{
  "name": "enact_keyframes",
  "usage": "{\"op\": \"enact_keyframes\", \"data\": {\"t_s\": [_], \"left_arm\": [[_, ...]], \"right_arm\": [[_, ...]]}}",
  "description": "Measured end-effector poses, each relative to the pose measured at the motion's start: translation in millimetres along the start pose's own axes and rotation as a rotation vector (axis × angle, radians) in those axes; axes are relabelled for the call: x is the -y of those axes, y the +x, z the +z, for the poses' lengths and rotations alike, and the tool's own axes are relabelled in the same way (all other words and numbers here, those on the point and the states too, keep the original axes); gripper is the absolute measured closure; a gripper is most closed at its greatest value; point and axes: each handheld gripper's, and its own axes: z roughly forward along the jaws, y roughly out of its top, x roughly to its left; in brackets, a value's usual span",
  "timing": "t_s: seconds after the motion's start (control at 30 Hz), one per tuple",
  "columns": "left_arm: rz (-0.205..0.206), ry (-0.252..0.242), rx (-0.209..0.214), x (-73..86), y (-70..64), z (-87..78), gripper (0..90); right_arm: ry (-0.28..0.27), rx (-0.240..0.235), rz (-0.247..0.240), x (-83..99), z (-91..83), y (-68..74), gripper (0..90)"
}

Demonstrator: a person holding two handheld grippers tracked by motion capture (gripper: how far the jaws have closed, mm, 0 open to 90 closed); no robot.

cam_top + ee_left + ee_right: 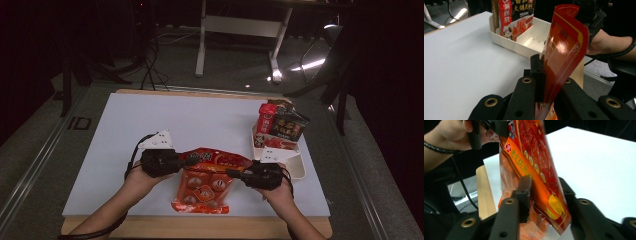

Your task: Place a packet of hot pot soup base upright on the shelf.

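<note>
Two grippers on one red snack bag, one at each top corner, over the near part of the white table. Left gripper clamped on the bag's left end; in the left gripper view, jaws narrow with the red foil pinched between them, the foil edge curling up and hiding the far jaw's tip. Right gripper clamped on the right end; in the right gripper view, the orange-red bag held between narrow jaws, printing blurred and hard to read. Lower half of the bag hanging toward the near table edge in the high view, whether resting on the surface or lifted clear impossible to tell. Just beyond the right hand, a white divided tray with upright packets at its far end, their labels too small to make out. Room behind dark, only table legs discernible.
</note>
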Motion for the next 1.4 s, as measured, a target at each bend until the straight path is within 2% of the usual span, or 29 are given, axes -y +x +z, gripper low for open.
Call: {"op": "enact_keyframes", "data": {"t_s": [0.03,0.1,0.2,0.4,0.57,0.73,0.83,0.9,1.0,1.03,1.07,1.13,1.23,1.27,1.3,1.33,1.4], "left_arm": [[-0.003,-0.001,-0.003,0.3,0.4,-0.1,89.5],[-0.010,-0.004,0.003,0.9,1.0,-0.2,89.5],[0.009,0.000,0.004,-1.0,-2.2,-0.9,89.5],[0.021,-0.036,0.027,-10.4,-5.8,-8.4,89.4],[0.033,-0.061,0.036,-15.0,-9.3,-11.9,88.4],[0.043,-0.098,0.032,-15.7,-8.9,-13.1,86.6],[0.025,-0.113,0.035,-14.8,-6.0,-13.4,83.0],[0.007,-0.118,0.042,-13.6,-3.3,-13.2,77.4],[-0.003,-0.128,0.043,-11.8,-0.7,-13.1,60.0],[-0.012,-0.131,0.045,-11.3,0.2,-13.5,58.0],[-0.017,-0.137,0.036,-10.8,0.7,-13.8,52.0],[-0.039,-0.154,0.064,-9.1,3.5,-14.4,44.1],[-0.069,-0.189,0.068,-6.0,6.4,-14.6,25.8],[-0.072,-0.183,0.077,-4.7,7.4,-14.4,19.3],[-0.065,-0.178,0.060,-3.5,7.8,-14.1,13.1],[-0.059,-0.180,0.040,-2.2,7.7,-14.1,9.6],[-0.085,-0.183,0.059,0.5,10.1,-14.5,6.5]], "right_arm": [[0.008,0.006,-0.010,-0.9,0.4,1.1,73.8],[0.028,-0.006,-0.019,-2.8,0.5,2.8,84.3],[0.066,-0.010,-0.052,-7.5,-2.3,8.1,89.3],[0.053,0.012,-0.083,-20.7,-14.3,23.5,90.0],[0.020,0.011,-0.055,-33.0,-23.7,24.7,90.0],[-0.005,0.023,-0.070,-44.6,-29.5,25.5,90.0],[-0.008,0.018,-0.076,-50.8,-30.9,24.8,90.0],[-0.004,0.014,-0.081,-54.2,-31.3,25.7,90.0],[-0.006,0.012,-0.098,-59.2,-31.7,27.0,90.0],[-0.004,0.020,-0.105,-60.8,-32.1,27.5,90.0],[-0.005,0.019,-0.105,-62.2,-32.5,27.3,90.0],[-0.011,0.021,-0.102,-64.4,-33.8,26.4,90.0],[-0.029,0.015,-0.091,-67.1,-36.8,25.2,90.0],[-0.032,0.020,-0.095,-68.4,-38.0,25.4,90.0],[-0.037,0.031,-0.099,-69.8,-39.1,25.7,90.0],[-0.041,0.023,-0.092,-71.5,-40.4,25.5,90.0],[-0.051,0.034,-0.091,-75.1,-42.9,25.8,90.0]]}}
